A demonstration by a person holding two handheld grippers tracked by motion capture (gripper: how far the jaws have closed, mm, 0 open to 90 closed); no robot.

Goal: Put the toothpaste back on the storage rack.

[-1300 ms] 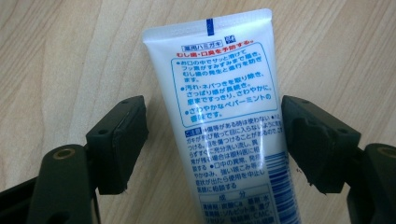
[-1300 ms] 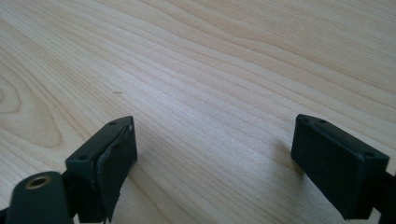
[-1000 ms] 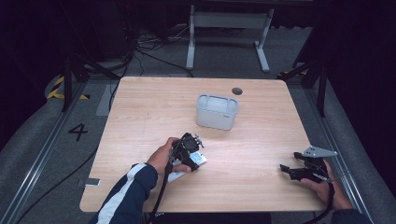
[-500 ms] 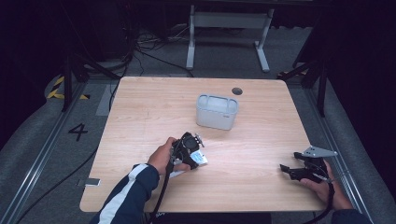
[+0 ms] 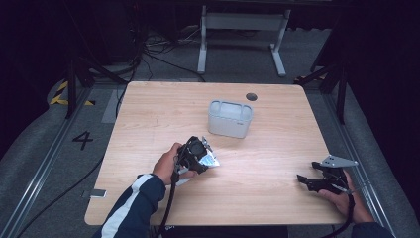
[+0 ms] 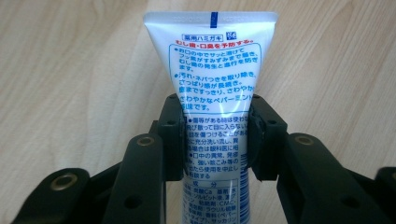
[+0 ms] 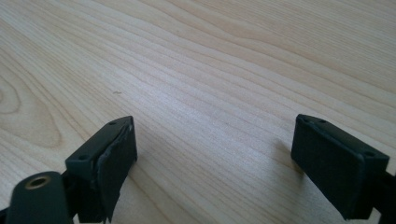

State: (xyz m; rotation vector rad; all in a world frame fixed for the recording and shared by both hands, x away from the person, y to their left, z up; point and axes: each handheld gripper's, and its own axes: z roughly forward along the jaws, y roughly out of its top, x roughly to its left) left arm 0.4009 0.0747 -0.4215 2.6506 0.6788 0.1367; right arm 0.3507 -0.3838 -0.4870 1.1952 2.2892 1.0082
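Wooden table (image 5: 277, 198) w/ a grey container (image 5: 230, 118) standing far of centre. Person's left forearm, in a dark sleeve w/ white stripe (image 5: 132, 208), comes in from the near edge, angled to the right; left gripper (image 5: 200, 157) sits near centre-left, its jaws just closed & now clamped on a white toothpaste tube (image 6: 214, 93) lying on the table, crimped end pointing away. Right gripper (image 5: 309, 182) rests at the near right edge, jaws spread wide, nothing between. Tube has blue Japanese text, red heading; too small to make out otherwise.
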